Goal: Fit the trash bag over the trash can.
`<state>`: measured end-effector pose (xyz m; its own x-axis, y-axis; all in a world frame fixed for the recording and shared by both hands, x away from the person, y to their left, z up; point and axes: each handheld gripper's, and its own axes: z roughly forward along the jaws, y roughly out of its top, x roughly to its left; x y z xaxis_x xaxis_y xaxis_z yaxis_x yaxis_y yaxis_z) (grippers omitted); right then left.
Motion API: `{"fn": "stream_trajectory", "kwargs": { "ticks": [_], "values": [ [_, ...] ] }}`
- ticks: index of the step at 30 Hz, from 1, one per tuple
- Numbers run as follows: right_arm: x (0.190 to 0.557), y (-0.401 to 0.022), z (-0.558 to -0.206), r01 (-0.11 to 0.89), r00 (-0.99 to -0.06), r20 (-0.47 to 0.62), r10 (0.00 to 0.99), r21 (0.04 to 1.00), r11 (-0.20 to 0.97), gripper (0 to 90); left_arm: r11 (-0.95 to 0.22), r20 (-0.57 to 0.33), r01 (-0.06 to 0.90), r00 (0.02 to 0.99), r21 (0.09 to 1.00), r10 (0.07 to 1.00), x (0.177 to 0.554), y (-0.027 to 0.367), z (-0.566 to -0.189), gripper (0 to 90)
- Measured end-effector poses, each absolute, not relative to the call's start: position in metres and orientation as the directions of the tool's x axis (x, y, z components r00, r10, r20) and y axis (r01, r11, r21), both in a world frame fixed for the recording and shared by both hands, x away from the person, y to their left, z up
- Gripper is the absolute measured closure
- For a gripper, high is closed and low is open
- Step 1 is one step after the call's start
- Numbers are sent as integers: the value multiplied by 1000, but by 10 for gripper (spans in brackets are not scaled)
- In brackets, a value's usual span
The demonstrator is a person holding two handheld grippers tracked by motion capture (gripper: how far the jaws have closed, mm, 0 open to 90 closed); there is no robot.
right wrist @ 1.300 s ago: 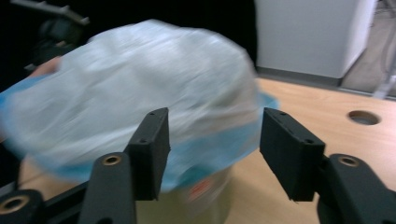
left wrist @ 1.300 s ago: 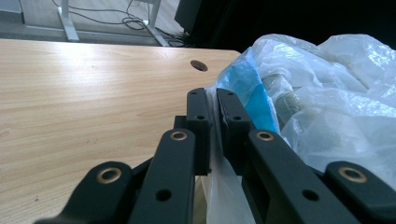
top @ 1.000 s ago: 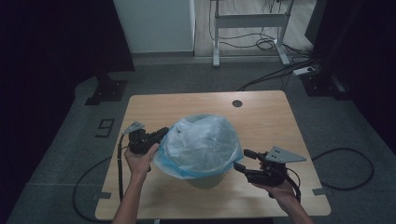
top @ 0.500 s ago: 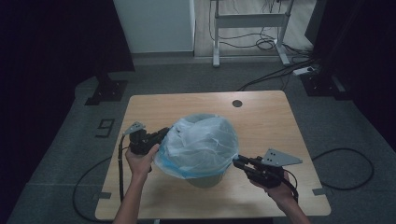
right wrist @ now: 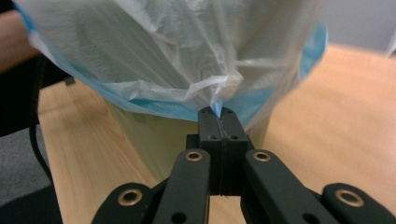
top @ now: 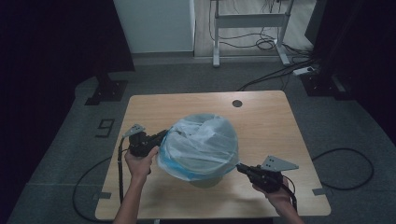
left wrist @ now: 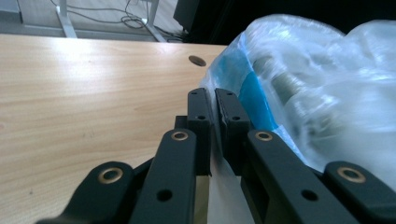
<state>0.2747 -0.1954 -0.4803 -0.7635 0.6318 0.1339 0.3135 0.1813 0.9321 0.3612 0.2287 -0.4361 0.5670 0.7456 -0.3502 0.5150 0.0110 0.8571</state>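
A pale, round plastic bin [top: 205, 179] stands near the front middle of the light wooden table [top: 261, 116], lined with a thin translucent white bag with a blue hem [top: 201, 142] — the bag drapes over the rim and billows up, hiding what lies inside. The left claw [top: 161, 137] pinches the bag's hem at the bin's left side, jaws nearly together on the film. The right claw [top: 239, 167] has just been closing — its jaws now meet on a fold of the hem at the bin's front right.
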Motion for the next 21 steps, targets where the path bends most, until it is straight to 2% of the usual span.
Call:
{"fn": "stream_trajectory", "kwargs": {
  "ticks": [5, 14, 21],
  "values": [
    [279, -194, -506, 368, -748, 160, 644, 908, 202, 892, -2, -346, 525, 565, 851, 749, 358, 231, -443, 861],
    [283, -186, -531, 394, -730, 115, 673, 876, 279, 892, -33, -334, 535, 573, 844, 748, 353, 230, -447, 883],
    [286, -192, -541, 424, -703, 136, 698, 868, 257, 891, -112, -284, 573, 556, 812, 781, 351, 222, -451, 892]
  ]
}}
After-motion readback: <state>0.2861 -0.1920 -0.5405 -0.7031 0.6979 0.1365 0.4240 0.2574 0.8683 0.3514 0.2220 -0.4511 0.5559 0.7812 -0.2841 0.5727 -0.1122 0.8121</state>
